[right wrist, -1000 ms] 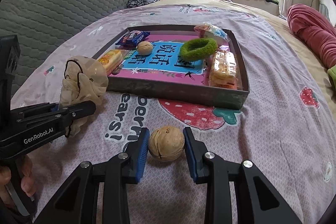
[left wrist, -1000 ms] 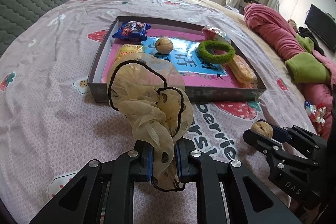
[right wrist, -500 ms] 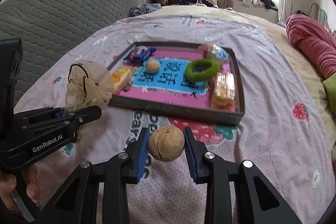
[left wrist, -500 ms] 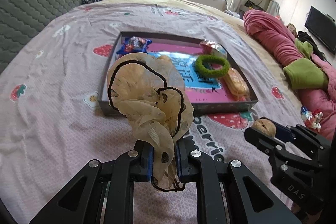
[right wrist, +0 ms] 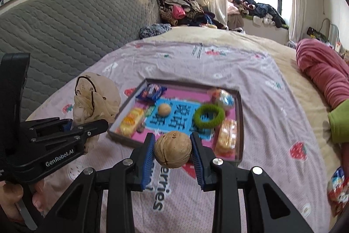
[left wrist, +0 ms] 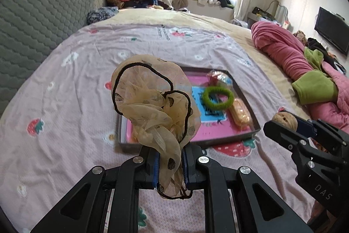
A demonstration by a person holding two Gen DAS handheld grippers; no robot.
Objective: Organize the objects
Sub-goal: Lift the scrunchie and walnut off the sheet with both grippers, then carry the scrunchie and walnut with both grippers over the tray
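Observation:
My left gripper [left wrist: 169, 164] is shut on a beige mesh scrunchie [left wrist: 152, 106] with a black elastic, held up above the bedspread in front of the grey tray [left wrist: 246, 137]. My right gripper [right wrist: 173, 151] is shut on a walnut [right wrist: 173, 149], held in the air before the tray [right wrist: 240, 115]. The tray holds a second walnut [right wrist: 164, 109], a green hair ring [right wrist: 209, 116], a blue snack packet [right wrist: 151, 92], yellow snack packs [right wrist: 130, 121] and an orange pack [right wrist: 228, 137]. The left gripper [right wrist: 96, 123] and the scrunchie [right wrist: 96, 102] show in the right wrist view, the right gripper [left wrist: 281, 123] and its walnut [left wrist: 283, 120] in the left wrist view.
A pink strawberry-print bedspread [left wrist: 65, 102] covers the bed. A grey quilted headboard [right wrist: 65, 32] stands at the left. A pink and green quilt [left wrist: 305, 71] lies at the right. A candy wrapper [right wrist: 338, 187] lies at the right edge. Clothes [right wrist: 185, 10] pile at the far end.
Both grippers have risen and drawn back from the tray, carrying the scrunchie and the walnut. The walnut has left the bedspread. The tray looks smaller and farther.

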